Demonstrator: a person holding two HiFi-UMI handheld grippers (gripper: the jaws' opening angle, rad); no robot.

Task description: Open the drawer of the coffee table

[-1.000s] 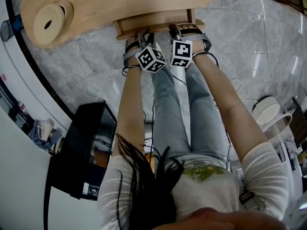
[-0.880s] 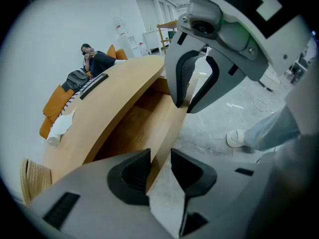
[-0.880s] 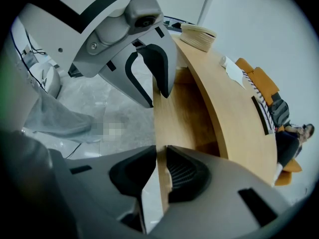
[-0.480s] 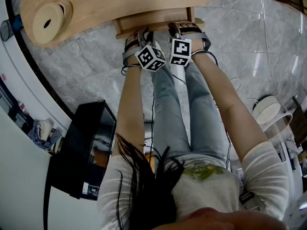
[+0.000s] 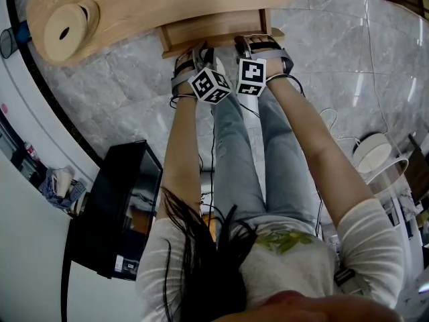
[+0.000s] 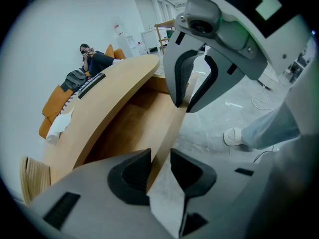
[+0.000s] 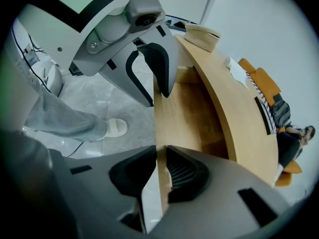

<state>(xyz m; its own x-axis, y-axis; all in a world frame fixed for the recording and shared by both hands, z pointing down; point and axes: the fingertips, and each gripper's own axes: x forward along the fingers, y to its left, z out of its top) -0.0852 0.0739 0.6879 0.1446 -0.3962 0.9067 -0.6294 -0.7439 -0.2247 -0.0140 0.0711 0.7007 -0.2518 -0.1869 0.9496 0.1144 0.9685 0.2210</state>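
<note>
While left gripper (image 6: 159,159), right gripper (image 7: 161,159) jaws pinch front panel (image 6: 172,128), pale wood drawer (image 5: 214,27) partly open

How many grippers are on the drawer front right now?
2. The left gripper clamps the drawer front left of its middle; the right gripper clamps it near its right end. None hidden.

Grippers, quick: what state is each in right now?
Left gripper: closed on the drawer front, at its top edge.
Right gripper: closed on the same drawer front.
</note>
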